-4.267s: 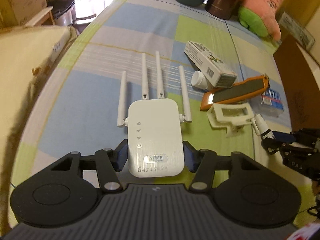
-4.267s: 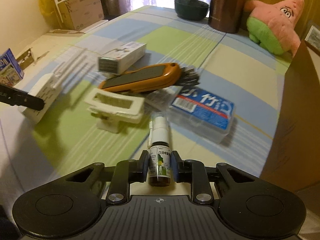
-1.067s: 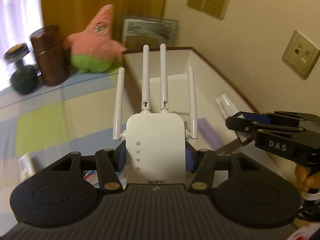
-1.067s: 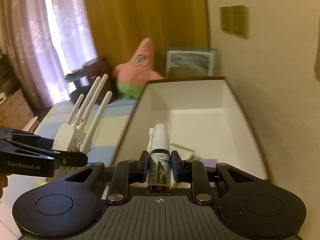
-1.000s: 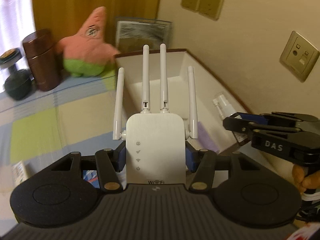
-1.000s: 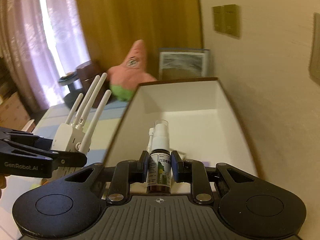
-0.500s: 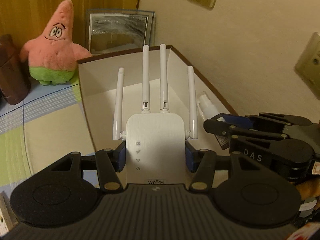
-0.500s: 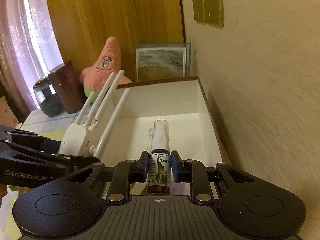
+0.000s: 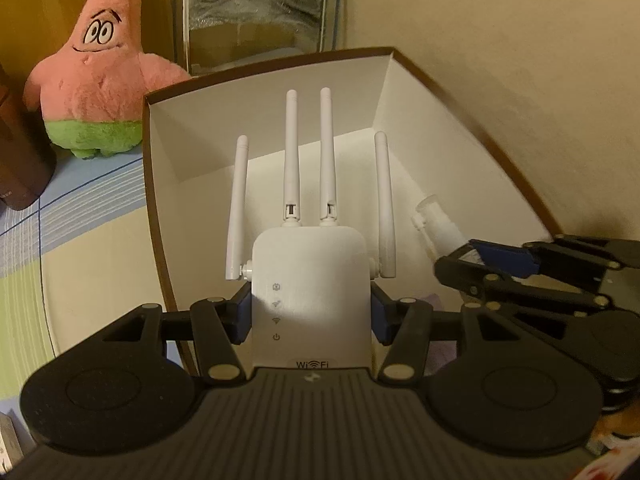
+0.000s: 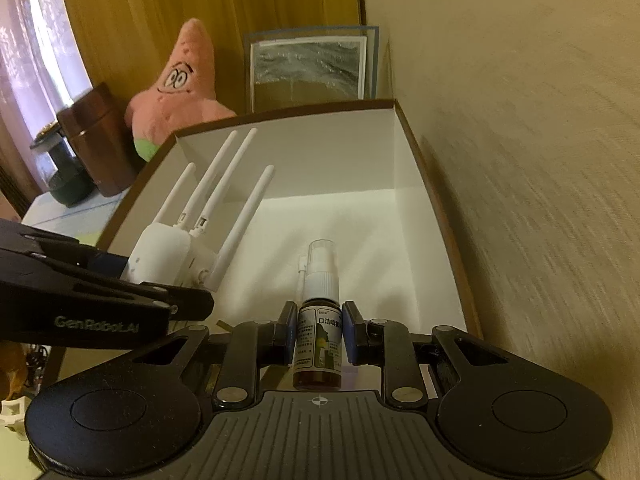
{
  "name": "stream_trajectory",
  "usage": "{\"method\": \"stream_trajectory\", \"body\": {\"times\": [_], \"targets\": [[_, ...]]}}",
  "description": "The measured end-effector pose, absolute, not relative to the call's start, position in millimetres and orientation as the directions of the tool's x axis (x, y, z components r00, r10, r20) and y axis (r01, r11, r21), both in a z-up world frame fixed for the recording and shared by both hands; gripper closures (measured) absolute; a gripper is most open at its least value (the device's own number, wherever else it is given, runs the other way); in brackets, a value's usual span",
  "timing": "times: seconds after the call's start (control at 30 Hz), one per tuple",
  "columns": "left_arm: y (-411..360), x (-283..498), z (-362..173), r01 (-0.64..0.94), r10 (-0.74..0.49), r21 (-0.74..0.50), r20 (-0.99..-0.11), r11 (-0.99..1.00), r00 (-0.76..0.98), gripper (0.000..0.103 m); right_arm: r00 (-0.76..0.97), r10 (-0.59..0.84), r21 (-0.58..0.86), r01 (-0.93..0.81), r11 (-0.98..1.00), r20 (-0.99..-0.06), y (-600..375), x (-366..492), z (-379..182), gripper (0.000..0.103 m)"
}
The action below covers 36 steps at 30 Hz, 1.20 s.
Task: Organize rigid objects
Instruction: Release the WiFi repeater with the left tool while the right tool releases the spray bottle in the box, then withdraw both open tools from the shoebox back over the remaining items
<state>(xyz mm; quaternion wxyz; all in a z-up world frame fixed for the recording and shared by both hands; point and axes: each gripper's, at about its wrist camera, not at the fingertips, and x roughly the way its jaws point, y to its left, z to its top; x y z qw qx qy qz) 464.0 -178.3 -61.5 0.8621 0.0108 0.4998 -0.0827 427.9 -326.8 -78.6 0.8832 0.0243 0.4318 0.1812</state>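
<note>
Over box (image 9: pixel 460 120), router (image 9: pixel 310 300) antennas forward.

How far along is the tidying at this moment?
Nothing clearly looks put away yet: the box floor that shows is bare white. In hand: the left gripper clamps the WiFi extender, the right gripper the spray bottle, both over the box. Left: releasing both inside.

Each fisheye looks forward and steeply down along its own fingers, close above the open brown cardboard box with white inside (image 9: pixel 160 240) (image 10: pixel 404 208). Both share that box, the pink star-shaped plush toy (image 9: pixel 96 80) (image 10: pixel 180 80) and the framed picture (image 9: pixel 256 28) (image 10: pixel 312 68) behind.
</note>
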Motion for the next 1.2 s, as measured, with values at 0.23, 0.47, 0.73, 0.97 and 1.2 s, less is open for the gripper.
{"method": "stream_trajectory", "body": {"times": [0.23, 0.47, 0.73, 0.97, 1.2], "targets": [[-183.7, 475.1, -69.9, 0.171, -0.096, -0.01, -0.861, 0.985, 0.5, 0.052, 0.559, 0.316, 0.177, -0.289, 0.941, -0.767, -323.0, 435.4, -84.1, 0.083], [-179.7, 476.4, -68.3, 0.184, -0.121, -0.031, -0.856, 0.983, 0.502, 0.051, 0.57, 0.296, 0.166, -0.269, 0.949, -0.767, -323.3, 434.6, -83.5, 0.083], [-177.4, 466.6, -64.7, 0.208, -0.153, -0.055, -0.857, 0.977, 0.492, 0.051, 0.581, 0.289, 0.165, -0.257, 0.952, -0.761, -326.4, 425.6, -79.9, 0.082], [-178.2, 455.8, -57.1, 0.224, -0.18, -0.075, -0.85, 0.972, 0.494, 0.049, 0.588, 0.304, 0.184, -0.256, 0.949, -0.75, -331.3, 408.5, -71.1, 0.073], [-177.9, 440.4, -44.6, 0.232, -0.208, -0.099, -0.832, 0.968, 0.514, 0.049, 0.618, 0.307, 0.2, -0.239, 0.95, -0.723, -339.3, 390.0, -55.1, 0.056]]}}
